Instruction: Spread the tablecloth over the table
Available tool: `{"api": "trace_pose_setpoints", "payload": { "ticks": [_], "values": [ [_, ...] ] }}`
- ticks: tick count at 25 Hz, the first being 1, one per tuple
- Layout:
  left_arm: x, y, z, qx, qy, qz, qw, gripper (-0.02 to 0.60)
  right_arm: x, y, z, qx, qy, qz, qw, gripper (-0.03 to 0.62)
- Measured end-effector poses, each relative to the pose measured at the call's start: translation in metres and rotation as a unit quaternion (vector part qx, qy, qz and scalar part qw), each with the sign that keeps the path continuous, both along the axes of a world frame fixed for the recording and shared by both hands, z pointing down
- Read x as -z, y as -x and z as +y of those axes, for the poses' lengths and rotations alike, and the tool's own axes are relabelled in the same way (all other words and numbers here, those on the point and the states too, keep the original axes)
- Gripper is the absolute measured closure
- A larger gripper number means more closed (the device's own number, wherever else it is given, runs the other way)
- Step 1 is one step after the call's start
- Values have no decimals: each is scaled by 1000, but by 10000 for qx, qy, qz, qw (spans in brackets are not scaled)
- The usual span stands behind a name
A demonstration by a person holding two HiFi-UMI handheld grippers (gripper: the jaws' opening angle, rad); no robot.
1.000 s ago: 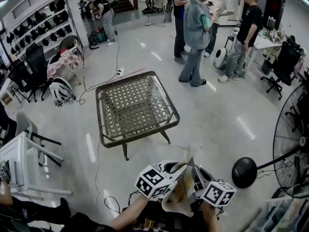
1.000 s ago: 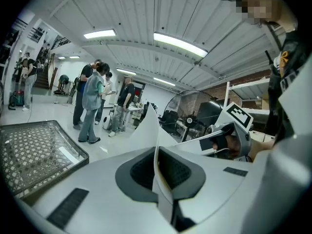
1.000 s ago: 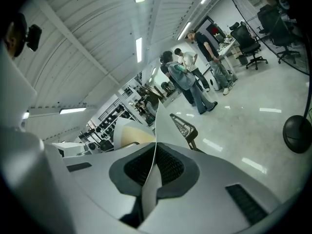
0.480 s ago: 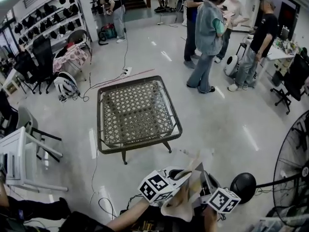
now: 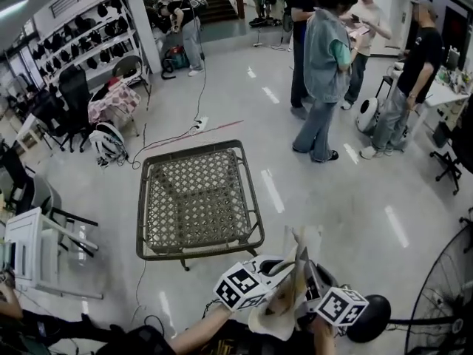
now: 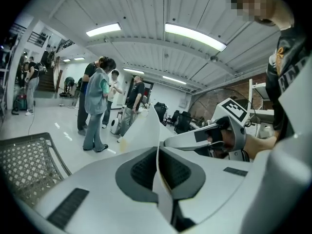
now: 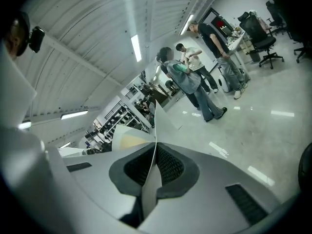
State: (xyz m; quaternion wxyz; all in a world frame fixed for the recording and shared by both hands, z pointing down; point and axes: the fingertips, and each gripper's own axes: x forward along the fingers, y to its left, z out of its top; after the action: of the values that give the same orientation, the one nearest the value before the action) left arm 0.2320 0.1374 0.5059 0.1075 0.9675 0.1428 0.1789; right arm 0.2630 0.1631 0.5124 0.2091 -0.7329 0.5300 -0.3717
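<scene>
I see one tablecloth (image 5: pixel 283 302), a thin off-white sheet with a faint yellowish patch. It is bunched and folded, with one stiff corner sticking up and the rest sagging in a loose pouch. It hangs between my two grippers, close to the body at the bottom of the head view. That puts it near the front rim of the table (image 5: pixel 199 249) but clear of it, with none of the cloth over the top.

The left gripper (image 5: pixel 285 266) has its jaws pressed together on a fold of the cloth, which runs as a thin edge straight through the pads in its own view. The right gripper (image 5: pixel 304 271) pinches another fold the same way. The two tips sit just beside each other.

There is one table, a low square frame with a woven lattice top, bare. By my count four people stand in a group at the upper right, though the far ones overlap and I may be off. One floor fan (image 5: pixel 444 302) stands at the right edge.
</scene>
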Motion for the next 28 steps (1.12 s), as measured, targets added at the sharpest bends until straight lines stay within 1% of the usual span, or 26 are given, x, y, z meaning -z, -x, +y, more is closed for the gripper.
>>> {"api": "trace_pose_setpoints", "payload": {
  "ticks": [4,7,9,11,13,15,18,22,25,28],
  "values": [
    [6,-34,-34,328,-207,5,9992,561,4,-39,-23,197,-93,151,9996,579],
    [12,-54,-57,532,-222,37,9983,561,3,-65,-43,309,-111,171,9993,579],
    [17,-70,-69,572,-255,76,9980,561,2,-85,-57,343,-120,253,9990,579],
    [25,-82,-82,545,-411,112,9976,561,6,-103,-74,345,-137,296,9989,579],
    [32,-88,-100,524,-579,118,9969,561,12,-113,-93,356,-142,309,9988,579],
    [33,-92,-124,564,-618,120,9964,561,16,-119,-113,357,-153,336,9987,579],
    [35,-99,-172,754,-502,240,9956,560,19,-130,-147,297,-250,451,9982,579],
    [49,-108,-256,1160,-312,529,9914,561,39,-141,-197,119,-401,652,9970,579],
    [66,-110,-320,1304,-529,689,9877,561,64,-136,-236,44,-526,778,9956,579],
    [93,-107,-386,1435,-795,956,9818,560,90,-129,-281,5,-715,1016,9923,579]
  ]
}}
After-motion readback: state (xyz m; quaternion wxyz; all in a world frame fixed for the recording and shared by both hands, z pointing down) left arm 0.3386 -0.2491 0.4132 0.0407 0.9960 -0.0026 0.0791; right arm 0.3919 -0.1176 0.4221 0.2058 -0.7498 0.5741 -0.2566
